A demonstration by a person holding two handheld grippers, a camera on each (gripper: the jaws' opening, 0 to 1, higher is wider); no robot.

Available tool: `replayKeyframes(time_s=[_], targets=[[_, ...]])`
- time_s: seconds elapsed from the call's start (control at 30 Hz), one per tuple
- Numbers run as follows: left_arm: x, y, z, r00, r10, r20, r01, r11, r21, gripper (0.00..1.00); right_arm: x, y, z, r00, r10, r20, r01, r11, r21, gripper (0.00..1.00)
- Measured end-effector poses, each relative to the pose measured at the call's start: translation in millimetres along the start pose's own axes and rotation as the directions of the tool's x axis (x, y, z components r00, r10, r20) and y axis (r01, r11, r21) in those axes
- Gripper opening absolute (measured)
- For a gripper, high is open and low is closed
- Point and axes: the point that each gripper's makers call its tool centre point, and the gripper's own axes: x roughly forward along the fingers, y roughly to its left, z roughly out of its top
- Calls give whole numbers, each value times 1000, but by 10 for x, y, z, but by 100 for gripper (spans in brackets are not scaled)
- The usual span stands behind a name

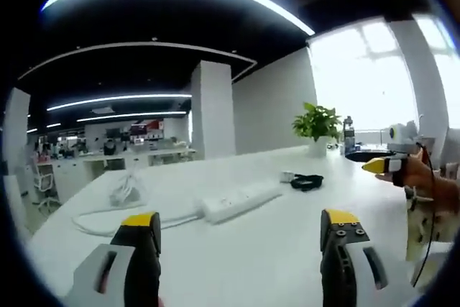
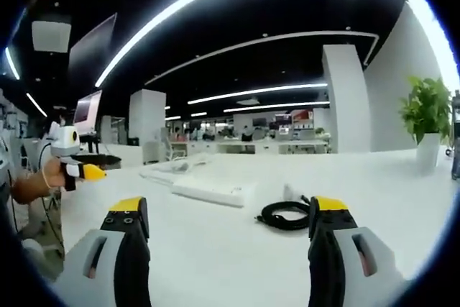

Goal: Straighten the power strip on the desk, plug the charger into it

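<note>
A white power strip [image 1: 239, 201] lies askew on the white desk [image 1: 237, 264], its white cord looping off to the left. Beyond it sits a small white charger [image 1: 287, 176] with a coiled black cable [image 1: 307, 182]. My left gripper [image 1: 241, 239] hovers open above the desk, short of the strip. In the right gripper view the power strip [image 2: 208, 192] lies ahead to the left and the black cable [image 2: 285, 215] coils with the charger [image 2: 292, 193] just ahead. My right gripper [image 2: 230, 239] is open and holds nothing. Each gripper appears at the edge of the other's view, held by a hand.
A potted green plant [image 1: 317, 126] stands at the far edge of the desk, near a bottle [image 1: 348, 134]. A bundle of white cable [image 1: 126, 193] lies at the left. Office desks, chairs and a white pillar [image 1: 213, 109] fill the background.
</note>
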Motion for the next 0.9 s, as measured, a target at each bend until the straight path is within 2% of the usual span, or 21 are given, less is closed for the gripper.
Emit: replayKeyframes(time_s=[0.23, 0.5, 0.57, 0.9], targets=[[180, 153, 44, 1000, 16, -1, -16, 1000, 21, 93, 215, -133, 31, 1000, 20, 15, -20, 1000, -7, 92], [343, 250, 27, 1000, 18, -19, -17, 999, 47, 93, 479, -227, -27, 999, 36, -19, -37, 998, -51, 91], [396, 282, 22, 1000, 19, -18, -18, 997, 79, 93, 549, -251, -62, 999, 27, -40, -30, 997, -65, 91], [645, 387, -41, 998, 40, -43, -36, 997, 71, 92, 879, -235, -223, 995, 70, -72, -74, 996, -45, 89]])
